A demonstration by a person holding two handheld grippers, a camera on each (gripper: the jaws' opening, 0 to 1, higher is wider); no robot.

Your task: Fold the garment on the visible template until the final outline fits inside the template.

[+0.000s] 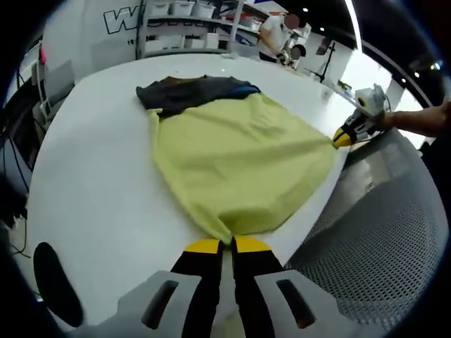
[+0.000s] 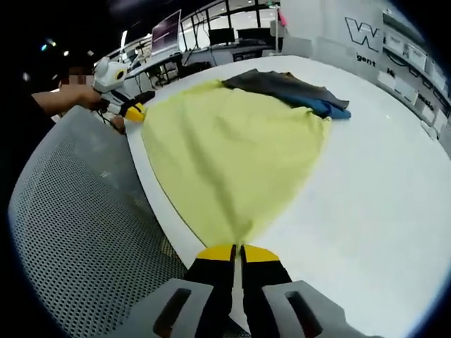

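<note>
A yellow-green garment (image 1: 239, 158) lies spread on the white table (image 1: 99, 176), stretched between two pinched corners. My left gripper (image 1: 225, 245) is shut on its near corner at the table's edge. My right gripper (image 2: 237, 251) is shut on the other corner of the yellow-green garment (image 2: 232, 155). Each gripper appears in the other's view: the right gripper (image 1: 343, 137) at the right of the left gripper view, the left gripper (image 2: 134, 110) at the upper left of the right gripper view. I cannot make out a template outline on the table.
A dark grey and blue pile of clothes (image 1: 194, 91) lies at the garment's far end, also seen as the dark pile (image 2: 289, 88). A grey mesh chair back (image 1: 380, 253) stands off the table edge. Shelves (image 1: 183, 24) and a person (image 1: 278, 32) are behind.
</note>
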